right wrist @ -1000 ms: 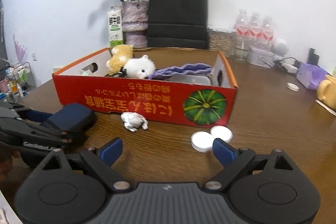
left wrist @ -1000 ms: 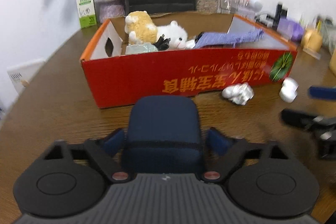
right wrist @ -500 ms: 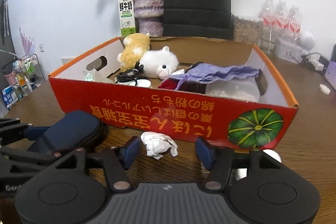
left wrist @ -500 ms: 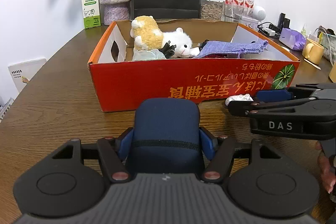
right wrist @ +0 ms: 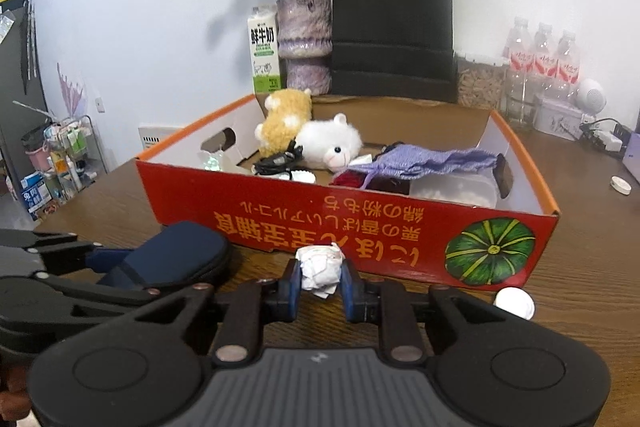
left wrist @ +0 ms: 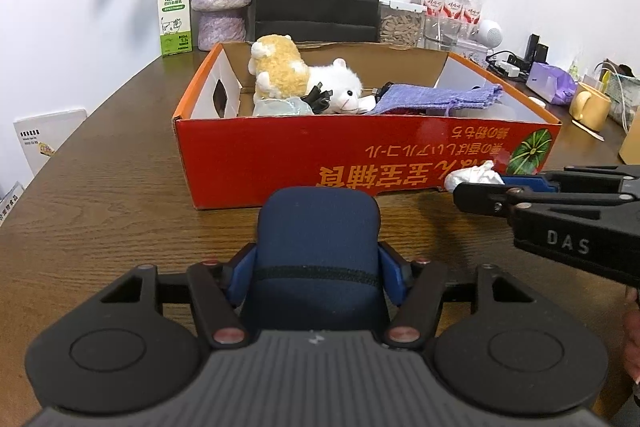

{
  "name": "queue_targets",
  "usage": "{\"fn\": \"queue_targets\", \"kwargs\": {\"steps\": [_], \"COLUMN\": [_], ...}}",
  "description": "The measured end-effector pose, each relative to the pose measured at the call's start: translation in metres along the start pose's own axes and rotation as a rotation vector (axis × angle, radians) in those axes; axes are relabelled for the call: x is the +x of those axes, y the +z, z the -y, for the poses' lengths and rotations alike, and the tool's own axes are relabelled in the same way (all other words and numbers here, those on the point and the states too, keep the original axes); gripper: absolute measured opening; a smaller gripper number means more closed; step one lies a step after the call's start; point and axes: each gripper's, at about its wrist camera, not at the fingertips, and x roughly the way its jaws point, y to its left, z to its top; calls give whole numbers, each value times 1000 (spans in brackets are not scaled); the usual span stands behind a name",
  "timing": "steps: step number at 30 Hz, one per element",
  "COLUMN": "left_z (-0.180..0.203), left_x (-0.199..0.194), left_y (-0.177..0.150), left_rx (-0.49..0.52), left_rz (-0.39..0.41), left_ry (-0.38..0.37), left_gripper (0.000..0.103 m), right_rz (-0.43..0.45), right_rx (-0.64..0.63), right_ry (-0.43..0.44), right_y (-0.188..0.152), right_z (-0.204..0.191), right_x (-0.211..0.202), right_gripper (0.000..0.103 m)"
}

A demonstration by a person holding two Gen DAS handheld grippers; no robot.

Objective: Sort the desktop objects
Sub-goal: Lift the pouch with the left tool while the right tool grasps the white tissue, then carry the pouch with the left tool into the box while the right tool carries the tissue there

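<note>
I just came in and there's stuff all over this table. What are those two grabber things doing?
A person is tidying the table with a grabber in each hand. The left gripper has its jaws closing around a dark blue pouch in front of the red box. The right gripper is closing on a crumpled white paper ball that sits between its jaws. Plush toys and a purple cloth already lie in the box. A small white lid waits on the table.

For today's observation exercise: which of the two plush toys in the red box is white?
The plush bear lying beside the purple cloth; the other toy, behind it, is tan.
</note>
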Motion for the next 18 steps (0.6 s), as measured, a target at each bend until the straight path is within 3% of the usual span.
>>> {"fn": "queue_targets", "kwargs": {"steps": [9, 18], "left_z": [-2, 3], "left_x": [-37, -66], "left_y": [6, 45], "left_rx": [-13, -21], "left_rz": [88, 247], "left_ry": [-15, -49], "left_gripper": [63, 63], "right_rz": [78, 185], "right_rx": [12, 11], "right_ry": [0, -20], "right_y": [-1, 24], "right_z": [1, 7], "right_x": [-38, -62], "right_gripper": [19, 19]}}
